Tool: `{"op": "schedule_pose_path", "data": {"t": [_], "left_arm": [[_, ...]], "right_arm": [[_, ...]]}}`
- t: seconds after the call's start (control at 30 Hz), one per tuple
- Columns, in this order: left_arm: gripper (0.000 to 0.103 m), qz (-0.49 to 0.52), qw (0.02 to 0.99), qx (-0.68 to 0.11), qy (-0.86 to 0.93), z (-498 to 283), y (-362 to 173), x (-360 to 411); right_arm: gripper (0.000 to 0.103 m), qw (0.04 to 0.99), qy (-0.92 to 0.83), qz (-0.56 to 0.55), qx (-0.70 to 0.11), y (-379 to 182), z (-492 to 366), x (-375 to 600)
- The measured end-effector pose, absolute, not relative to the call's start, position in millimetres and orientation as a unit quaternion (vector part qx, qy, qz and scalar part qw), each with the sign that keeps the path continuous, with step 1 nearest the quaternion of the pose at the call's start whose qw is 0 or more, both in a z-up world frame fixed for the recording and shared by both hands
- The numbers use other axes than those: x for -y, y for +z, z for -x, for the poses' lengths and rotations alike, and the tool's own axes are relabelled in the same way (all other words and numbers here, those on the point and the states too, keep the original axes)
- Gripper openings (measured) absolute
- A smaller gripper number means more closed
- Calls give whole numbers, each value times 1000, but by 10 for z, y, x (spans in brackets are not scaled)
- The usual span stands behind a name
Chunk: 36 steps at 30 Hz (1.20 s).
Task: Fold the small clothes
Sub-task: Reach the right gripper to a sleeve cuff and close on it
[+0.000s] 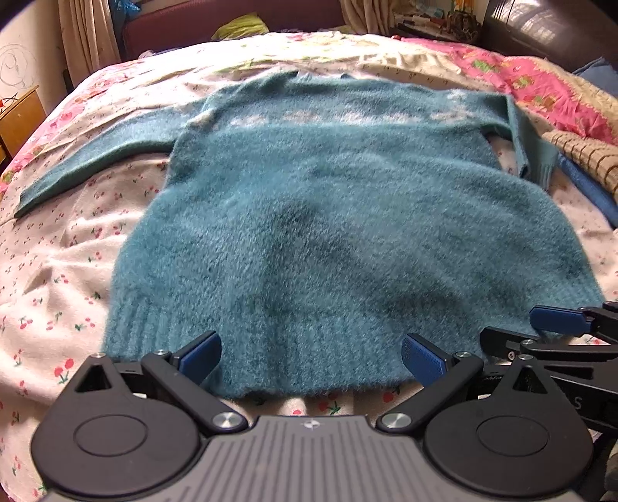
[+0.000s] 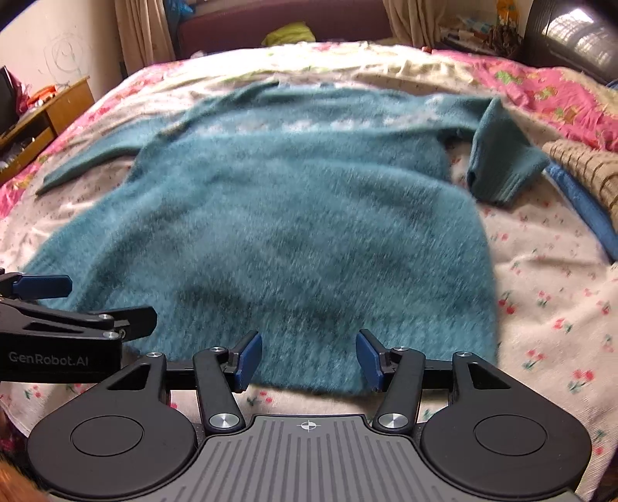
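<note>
The teal sweater [image 1: 328,216] lies flat across the frame's centre on the floral bedspread [image 1: 69,270], 1 sleeve bent at upper right. Both claws — left gripper [image 1: 311,357], right gripper [image 2: 309,357] — hover wide apart and empty at the hem; folding looks about to begin, next calling for a hem pinch.

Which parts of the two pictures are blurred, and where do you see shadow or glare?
Left wrist view: the teal sweater is softly blurred, with a dark shadow patch mid-body; the gripper is sharp. Right wrist view: the sweater's fuzz is streaked by motion blur; glare on the dark glossy object at top right.
</note>
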<state>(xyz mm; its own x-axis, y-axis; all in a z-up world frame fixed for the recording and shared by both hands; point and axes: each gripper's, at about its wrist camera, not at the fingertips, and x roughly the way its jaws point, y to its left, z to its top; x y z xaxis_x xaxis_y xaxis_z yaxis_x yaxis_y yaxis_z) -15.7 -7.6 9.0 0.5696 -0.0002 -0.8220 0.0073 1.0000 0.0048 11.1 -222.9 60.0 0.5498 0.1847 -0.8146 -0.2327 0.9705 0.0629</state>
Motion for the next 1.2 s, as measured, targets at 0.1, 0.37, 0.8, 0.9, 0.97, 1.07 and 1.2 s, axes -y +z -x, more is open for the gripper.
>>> {"op": "schedule_pose_path", "data": {"t": [0.1, 0.37, 0.8, 0.9, 0.97, 1.07, 1.2], "left_arm": [[103, -8, 891, -453, -12, 146, 182, 97], [103, -12, 897, -442, -27, -128, 276, 151], [103, -19, 876, -480, -48, -410, 51, 236], [103, -19, 880, -472, -49, -568, 104, 263], [103, -18, 881, -469, -52, -650, 135, 286], [103, -20, 883, -465, -56, -781, 171, 334], [103, -22, 883, -464, -62, -953, 175, 422]], "right_arm": [[56, 890, 114, 22, -442, 712, -136, 2304], [57, 883, 71, -6, -463, 544, -381, 2594], [57, 897, 77, -42, -433, 742, -676, 2754], [57, 899, 72, -40, -430, 734, -791, 2771], [57, 899, 73, -40, -430, 729, -862, 2772], [57, 904, 73, -33, -421, 743, -961, 2766], [57, 910, 56, -31, -409, 735, -1142, 2861]]}}
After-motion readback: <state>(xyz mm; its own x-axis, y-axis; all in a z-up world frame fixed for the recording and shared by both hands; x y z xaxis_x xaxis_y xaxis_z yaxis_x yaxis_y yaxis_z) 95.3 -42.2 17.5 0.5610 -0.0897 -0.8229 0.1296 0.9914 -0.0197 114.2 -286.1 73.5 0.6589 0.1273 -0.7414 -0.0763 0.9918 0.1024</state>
